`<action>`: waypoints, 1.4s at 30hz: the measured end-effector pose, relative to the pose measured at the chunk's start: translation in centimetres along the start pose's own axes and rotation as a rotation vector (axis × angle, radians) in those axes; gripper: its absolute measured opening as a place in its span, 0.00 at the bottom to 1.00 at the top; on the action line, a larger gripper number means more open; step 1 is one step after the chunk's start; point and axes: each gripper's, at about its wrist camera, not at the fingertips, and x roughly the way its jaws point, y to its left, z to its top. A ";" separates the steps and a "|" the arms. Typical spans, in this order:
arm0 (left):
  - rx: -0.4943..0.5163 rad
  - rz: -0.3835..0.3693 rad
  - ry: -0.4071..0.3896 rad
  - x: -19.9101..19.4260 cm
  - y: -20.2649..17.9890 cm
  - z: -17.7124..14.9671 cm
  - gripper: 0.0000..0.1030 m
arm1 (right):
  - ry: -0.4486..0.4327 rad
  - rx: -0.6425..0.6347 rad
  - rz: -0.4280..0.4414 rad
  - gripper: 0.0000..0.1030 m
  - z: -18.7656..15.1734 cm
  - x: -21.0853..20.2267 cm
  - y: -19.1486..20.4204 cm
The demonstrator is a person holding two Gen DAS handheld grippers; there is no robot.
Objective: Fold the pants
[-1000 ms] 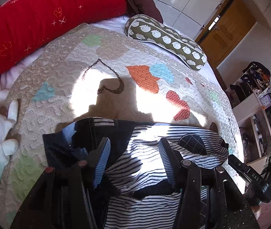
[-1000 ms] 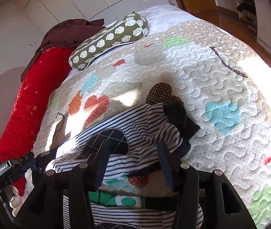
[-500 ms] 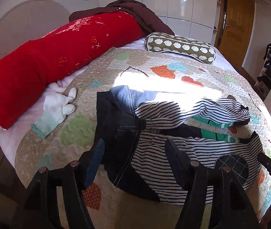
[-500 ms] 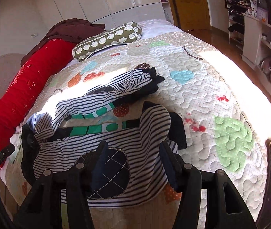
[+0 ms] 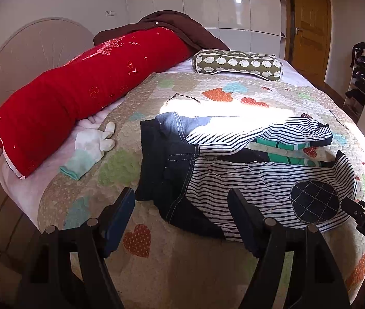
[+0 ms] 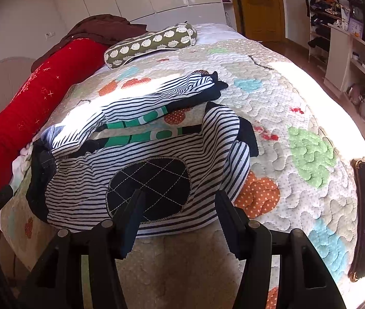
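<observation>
Lying crosswise on the quilt [image 5: 208, 257], pants [image 5: 246, 177] point waistband left.

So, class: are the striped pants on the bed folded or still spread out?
Spread out, not folded. The striped pants lie across the quilt with both legs side by side, apart and rumpled, the dark knee patch facing up.

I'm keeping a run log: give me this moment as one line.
pants: spread on quilt, unfolded | left gripper: opening, empty | right gripper: open, empty
</observation>
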 end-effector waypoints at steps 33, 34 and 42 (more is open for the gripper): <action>-0.011 -0.143 0.133 6.1 1.7 3.3 0.72 | 0.028 -0.105 0.016 0.61 2.8 0.6 1.5; -0.004 -0.146 0.136 6.9 2.0 4.2 0.72 | 0.025 -0.126 0.014 0.61 3.8 0.8 1.7; 0.075 -0.215 0.232 15.5 3.0 10.6 0.72 | 0.030 -0.306 0.043 0.65 13.8 6.8 3.6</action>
